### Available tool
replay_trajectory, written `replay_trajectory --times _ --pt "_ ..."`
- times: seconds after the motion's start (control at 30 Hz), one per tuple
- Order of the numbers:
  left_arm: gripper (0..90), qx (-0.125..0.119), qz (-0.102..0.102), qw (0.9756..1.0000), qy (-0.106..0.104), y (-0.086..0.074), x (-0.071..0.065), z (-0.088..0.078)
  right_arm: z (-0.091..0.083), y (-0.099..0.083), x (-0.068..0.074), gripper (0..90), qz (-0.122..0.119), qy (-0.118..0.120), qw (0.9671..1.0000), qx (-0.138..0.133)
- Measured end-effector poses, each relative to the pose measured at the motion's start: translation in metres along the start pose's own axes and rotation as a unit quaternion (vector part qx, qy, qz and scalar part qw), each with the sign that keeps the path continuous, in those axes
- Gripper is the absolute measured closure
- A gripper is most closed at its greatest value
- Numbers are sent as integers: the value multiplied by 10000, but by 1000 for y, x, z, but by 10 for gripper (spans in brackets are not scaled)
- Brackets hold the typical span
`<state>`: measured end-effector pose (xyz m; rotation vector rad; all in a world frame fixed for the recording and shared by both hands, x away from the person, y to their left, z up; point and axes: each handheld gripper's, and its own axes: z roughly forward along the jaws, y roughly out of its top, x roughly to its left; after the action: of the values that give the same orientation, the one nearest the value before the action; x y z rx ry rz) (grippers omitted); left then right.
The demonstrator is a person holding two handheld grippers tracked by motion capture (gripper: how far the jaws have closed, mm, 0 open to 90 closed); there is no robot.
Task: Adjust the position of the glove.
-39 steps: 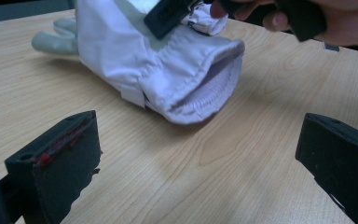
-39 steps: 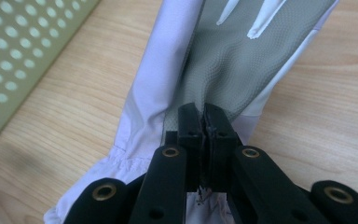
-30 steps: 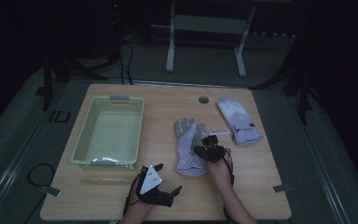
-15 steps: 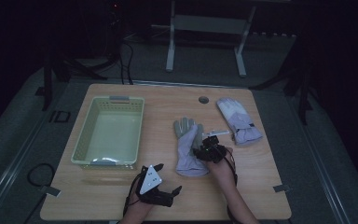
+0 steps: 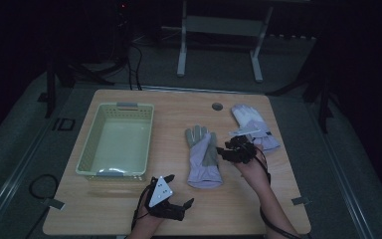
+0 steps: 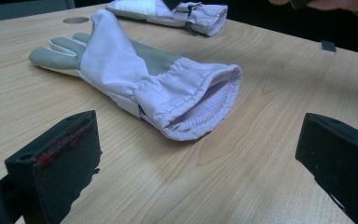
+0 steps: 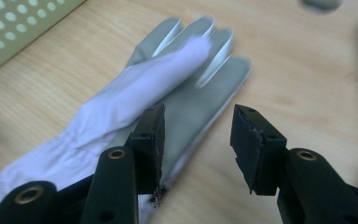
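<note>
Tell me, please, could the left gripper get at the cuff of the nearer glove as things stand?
Probably yes: the left gripper is open, the nearer glove lies flat with its cuff facing the jaws, and bare table lies between them.

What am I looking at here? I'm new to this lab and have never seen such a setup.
A person sits at a wooden table and holds a hand-held grasping tool in each hand. One picture comes from a camera above the table; the other two come from small cameras riding on each tool, looking along its black jaws. On the table lie a pale green basket, a lilac and grey glove in the middle, and a second glove farther right. The left tool rests open near the table's front edge. The right tool, just above the middle glove, has just been opening its jaws; nothing is between them.
</note>
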<state>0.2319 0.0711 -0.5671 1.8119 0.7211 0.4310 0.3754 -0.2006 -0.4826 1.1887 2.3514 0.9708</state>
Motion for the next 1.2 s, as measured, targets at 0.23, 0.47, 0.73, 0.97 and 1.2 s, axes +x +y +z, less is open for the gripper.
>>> replay_trajectory --times 0.23,0.47,0.73,0.97,1.2 --pt "0 2 -3 10000 -1 0 0 0 -10 10 -22 545 -39 -206 9996 -176" --pt "0 12 -11 10000 -18 0 0 0 -16 14 -63 560 71 -540 9983 -186" --pt "0 12 -16 10000 -4 0 0 0 -21 17 -104 556 203 -897 9957 -102" --pt "0 10 -19 10000 -6 0 1 0 -16 19 -135 555 324 -1034 9941 7" --pt "0 4 -26 10000 -16 0 1 0 -3 16 -160 548 416 -1211 9916 164"
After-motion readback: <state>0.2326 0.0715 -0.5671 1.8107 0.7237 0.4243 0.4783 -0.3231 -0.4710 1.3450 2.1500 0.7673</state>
